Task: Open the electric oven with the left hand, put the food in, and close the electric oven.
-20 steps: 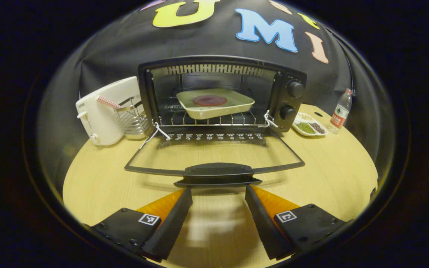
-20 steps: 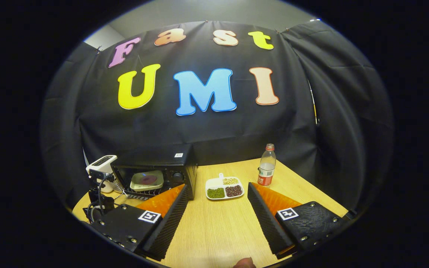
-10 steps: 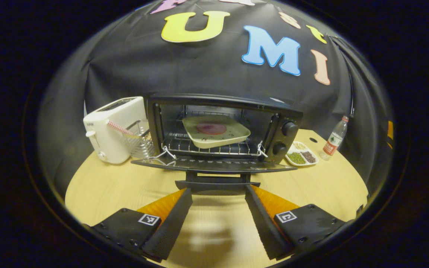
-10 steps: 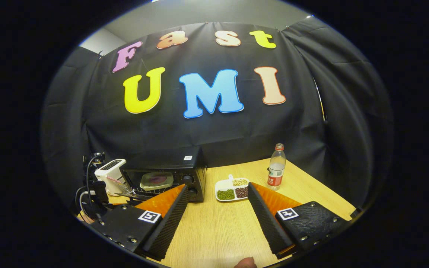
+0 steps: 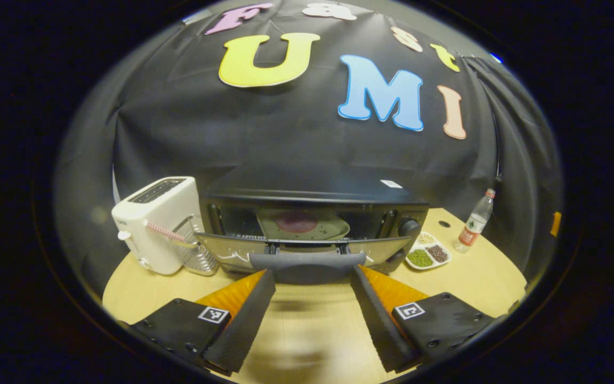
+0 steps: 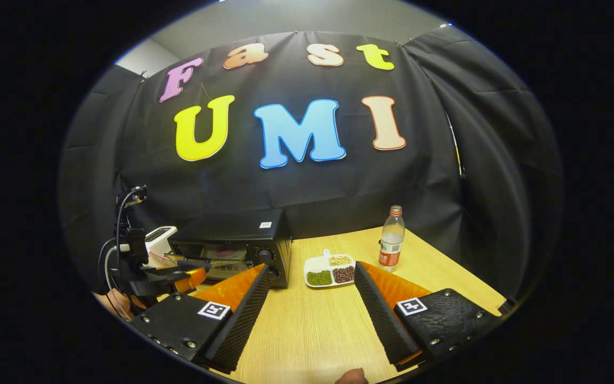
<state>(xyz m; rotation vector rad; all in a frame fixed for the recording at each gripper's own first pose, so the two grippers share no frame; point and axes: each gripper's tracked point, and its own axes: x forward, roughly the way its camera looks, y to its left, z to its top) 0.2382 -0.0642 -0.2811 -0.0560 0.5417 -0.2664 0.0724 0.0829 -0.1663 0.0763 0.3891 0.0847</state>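
The left tongs (image 5: 312,277) gape wide under the handle (image 5: 307,263) of the half-raised oven (image 5: 312,213) door, the plate of food (image 5: 303,226) inside; the right tongs (image 6: 311,277) hang wide over the table (image 6: 312,330)

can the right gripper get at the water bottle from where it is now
Probably yes. The right gripper is open and holds nothing, and bare table lies between it and the bottle, which stands ahead to its right, beyond the bean dish.
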